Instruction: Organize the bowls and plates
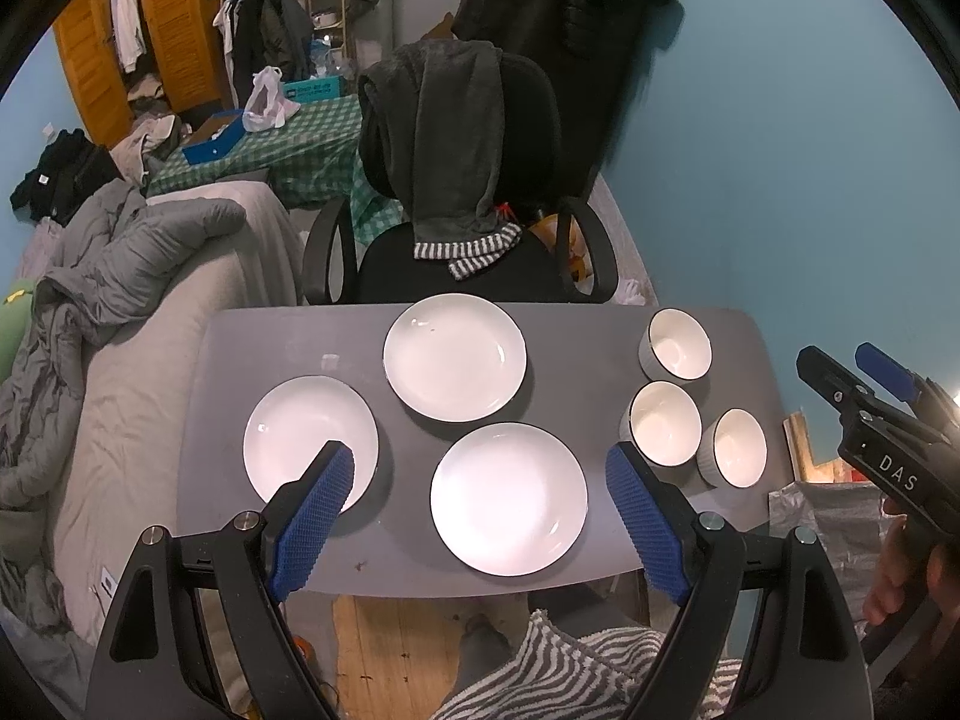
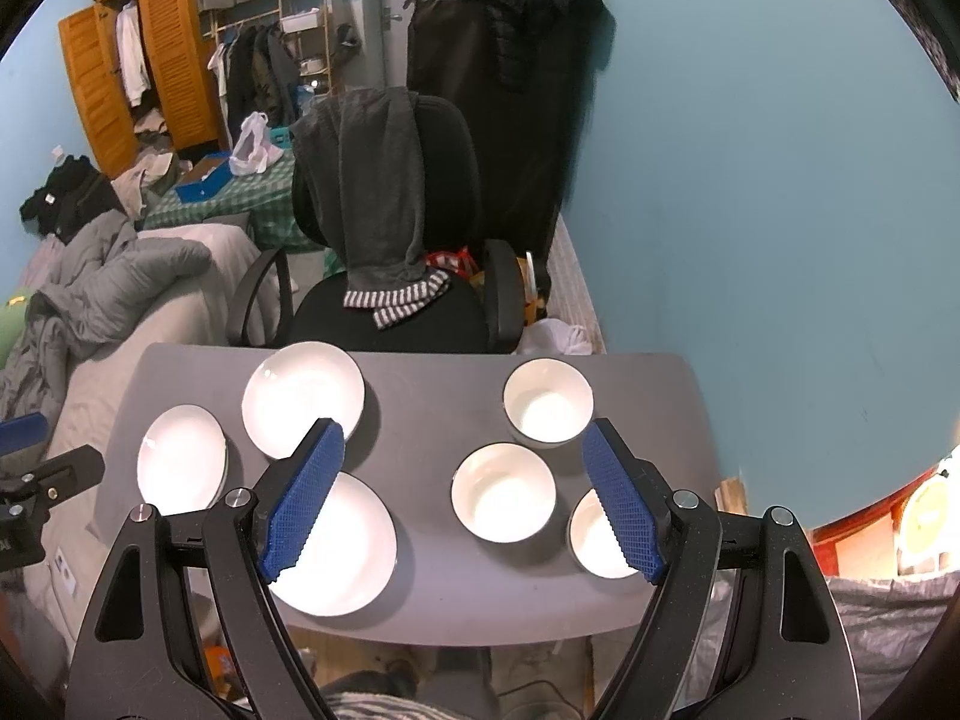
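Observation:
Three white plates lie apart on the grey table (image 1: pixel 384 564): a left plate (image 1: pixel 300 438), a far plate (image 1: pixel 455 356) and a near plate (image 1: pixel 509 498). Three white bowls stand at the right: a far bowl (image 1: pixel 680 343), a middle bowl (image 1: pixel 666 423) and a near bowl (image 1: pixel 739 447). My left gripper (image 1: pixel 480 462) hangs open above the near plate, holding nothing. My right gripper (image 2: pixel 465 438) is open above the middle bowl (image 2: pixel 503 492), between the near plate (image 2: pixel 342 546) and the near bowl (image 2: pixel 594 534). It also shows at the right edge (image 1: pixel 852 384) of the left wrist view.
A black office chair (image 1: pixel 468 192) draped with a dark garment stands against the table's far edge. A bed with grey bedding (image 1: pixel 138 276) runs along the left side. The blue wall (image 1: pixel 780 180) is on the right. A person's hand (image 1: pixel 894 576) holds the right gripper.

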Demonstrator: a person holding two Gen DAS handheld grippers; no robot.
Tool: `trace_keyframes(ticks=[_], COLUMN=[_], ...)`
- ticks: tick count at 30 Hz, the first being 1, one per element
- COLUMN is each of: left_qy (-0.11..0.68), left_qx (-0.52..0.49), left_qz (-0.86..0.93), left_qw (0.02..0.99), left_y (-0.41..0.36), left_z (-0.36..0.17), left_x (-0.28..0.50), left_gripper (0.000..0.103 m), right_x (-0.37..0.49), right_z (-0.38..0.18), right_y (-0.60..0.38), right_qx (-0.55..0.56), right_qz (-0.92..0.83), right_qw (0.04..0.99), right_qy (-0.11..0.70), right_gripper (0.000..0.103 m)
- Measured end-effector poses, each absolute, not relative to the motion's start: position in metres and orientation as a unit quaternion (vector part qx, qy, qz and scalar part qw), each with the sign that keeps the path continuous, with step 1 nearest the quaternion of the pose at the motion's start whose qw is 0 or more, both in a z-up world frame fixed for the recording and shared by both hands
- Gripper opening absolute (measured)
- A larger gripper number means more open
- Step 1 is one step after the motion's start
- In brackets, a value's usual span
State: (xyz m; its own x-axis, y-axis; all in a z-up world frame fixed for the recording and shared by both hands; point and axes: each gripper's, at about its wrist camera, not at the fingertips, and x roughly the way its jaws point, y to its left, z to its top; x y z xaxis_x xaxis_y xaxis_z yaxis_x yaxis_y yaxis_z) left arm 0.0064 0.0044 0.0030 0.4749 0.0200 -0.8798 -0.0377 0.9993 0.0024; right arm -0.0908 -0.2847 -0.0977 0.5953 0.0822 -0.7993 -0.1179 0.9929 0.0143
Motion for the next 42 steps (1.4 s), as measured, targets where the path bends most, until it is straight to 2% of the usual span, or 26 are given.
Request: trace_keyframes(ticks=[28, 42], left_qy=[0.510, 0.549], left_qx=[-0.023, -0.008], left_qz=[0.056, 0.057], left_qw=[0.858, 0.834], left_y=[0.039, 0.070], left_z=[-0.013, -0.057], left_x=[0.001, 0.003], left_gripper=[0.087, 0.087], right_x=[-0.067, -0.051], right_z=[-0.116, -0.167], right_y=[-0.249, -0.207], right_qx=[-0.056, -0.132], right_qz=[0.097, 0.169], right_qw=[0.873, 0.837], right_qy=[0.474, 0.504], right_gripper=[0.081, 0.080])
